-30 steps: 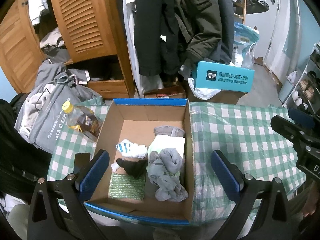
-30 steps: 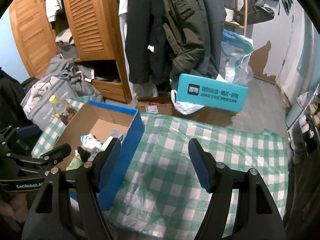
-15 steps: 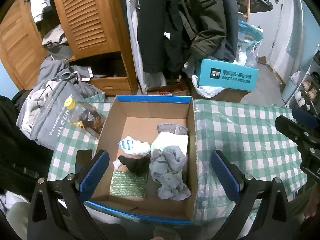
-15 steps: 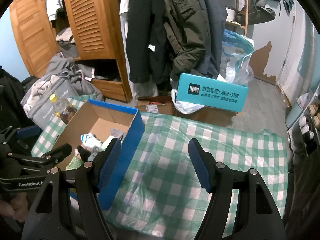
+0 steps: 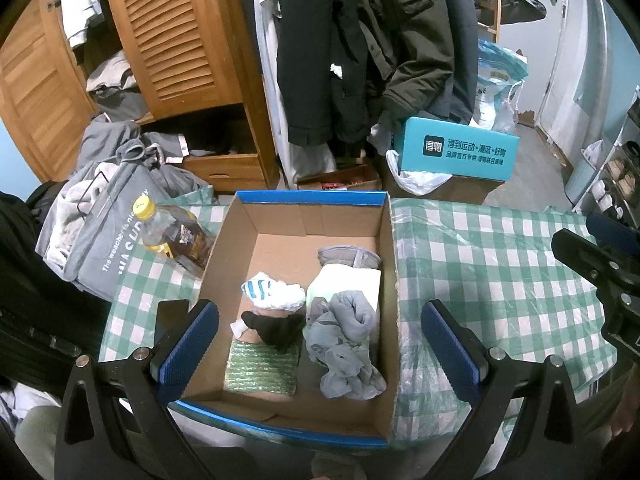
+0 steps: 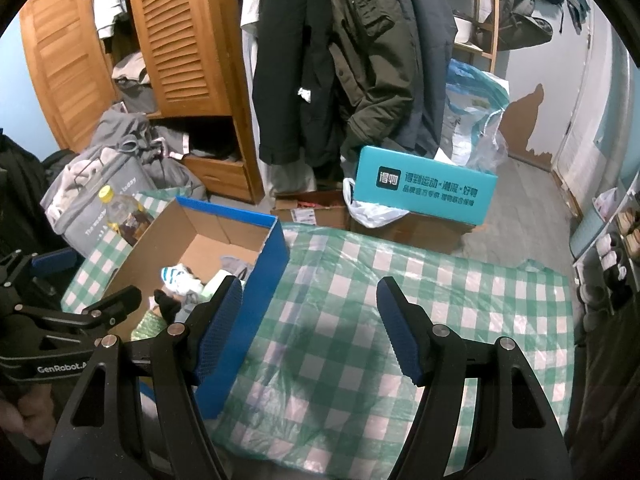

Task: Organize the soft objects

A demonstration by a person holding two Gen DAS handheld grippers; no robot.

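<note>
A blue-edged cardboard box [image 5: 306,197] stands on the green checked tablecloth [image 5: 488,264]. Inside lie crumpled grey socks [image 5: 344,344], a white-and-blue sock [image 5: 272,292], a black sock [image 5: 276,328], a folded pale cloth [image 5: 346,286], a grey item behind it [image 5: 348,256] and a green textured pad [image 5: 262,366]. My left gripper [image 5: 320,348] is open and empty above the box's near end. My right gripper [image 6: 310,328] is open and empty over bare cloth right of the box [image 6: 256,280].
A yellow-capped bottle [image 5: 172,232] lies left of the box beside a grey bag [image 5: 104,236]. Behind the table are a wooden wardrobe [image 5: 168,40], hanging coats [image 5: 360,48] and a teal box [image 5: 456,152]. A shoe rack [image 6: 616,248] stands at right.
Both grippers have drawn slightly back and up from the box; the view has tilted up a little. Nothing in the box has moved.
</note>
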